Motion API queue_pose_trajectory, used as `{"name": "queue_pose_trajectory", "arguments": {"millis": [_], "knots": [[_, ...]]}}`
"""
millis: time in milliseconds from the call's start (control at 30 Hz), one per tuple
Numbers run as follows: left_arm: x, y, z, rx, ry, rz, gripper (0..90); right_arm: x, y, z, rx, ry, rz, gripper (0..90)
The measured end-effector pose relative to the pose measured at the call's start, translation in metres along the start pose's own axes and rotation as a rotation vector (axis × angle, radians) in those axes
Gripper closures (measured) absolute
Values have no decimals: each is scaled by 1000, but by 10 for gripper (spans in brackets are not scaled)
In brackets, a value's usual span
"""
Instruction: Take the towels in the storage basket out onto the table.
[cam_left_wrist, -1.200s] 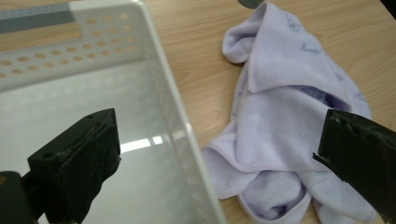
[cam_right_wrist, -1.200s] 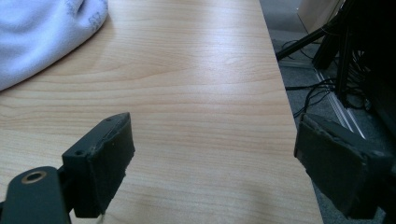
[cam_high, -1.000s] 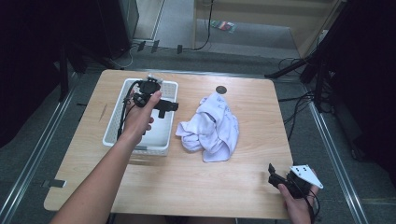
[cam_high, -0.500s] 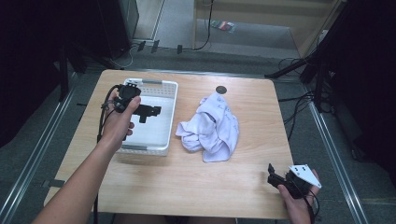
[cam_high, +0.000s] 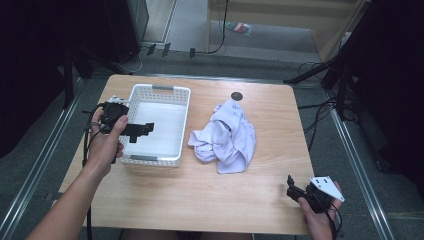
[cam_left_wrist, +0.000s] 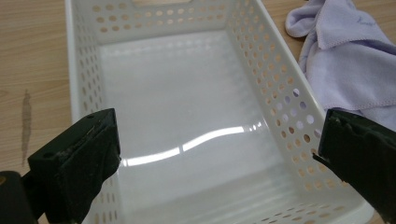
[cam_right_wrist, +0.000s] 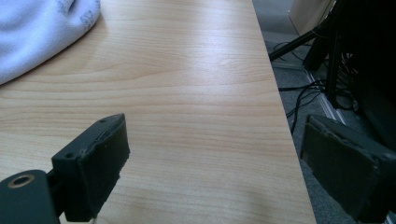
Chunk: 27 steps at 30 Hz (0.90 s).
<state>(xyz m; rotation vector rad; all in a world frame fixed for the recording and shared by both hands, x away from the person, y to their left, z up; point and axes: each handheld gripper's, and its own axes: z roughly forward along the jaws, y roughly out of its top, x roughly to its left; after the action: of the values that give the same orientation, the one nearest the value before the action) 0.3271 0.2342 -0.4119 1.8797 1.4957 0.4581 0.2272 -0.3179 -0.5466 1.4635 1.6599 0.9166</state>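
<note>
High view: left claw (cam_high: 142, 130) hovers over the white basket (cam_high: 182, 125), whose long axis runs away from the person; lilac cloth (cam_high: 227, 137) just beside. Left gripper view: jaws spread, holding nothing. Right gripper view: right claw (cam_right_wrist: 212, 172) spread over the bare surface (cam_right_wrist: 196, 93).

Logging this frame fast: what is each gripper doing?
Left gripper: open, empty, over the white basket.
Right gripper: open, empty, above the table.

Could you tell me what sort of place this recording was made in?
Probably a lab or recording studio: a lone wooden table on a grey floor, loose cables trailing beside it, and black stands around it.
</note>
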Motion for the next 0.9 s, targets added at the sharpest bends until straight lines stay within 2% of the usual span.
{"name": "queue_pose_trajectory", "arguments": {"millis": [233, 333, 467, 600, 733, 900], "knots": [[15, -24, -15, -42, 34, -6, 0, 1, 0, 0, 0, 0, -4, 90], [23, -36, -20, -60, 30, -19, 0, 1, 0, 0, 0, 0, -6, 91], [29, -51, -25, -84, 62, -18, 0, 1, 0, 0, 1, -3, -7, 92], [37, -66, -30, -121, 71, -36, 0, 1, 0, 0, 0, -3, -9, 96], [44, -82, -36, -166, 111, -38, 0, 2, 0, 0, -2, 5, -13, 97], [57, -104, -39, -216, 128, -56, 0, 2, 0, 0, -5, 8, -13, 97]]}}
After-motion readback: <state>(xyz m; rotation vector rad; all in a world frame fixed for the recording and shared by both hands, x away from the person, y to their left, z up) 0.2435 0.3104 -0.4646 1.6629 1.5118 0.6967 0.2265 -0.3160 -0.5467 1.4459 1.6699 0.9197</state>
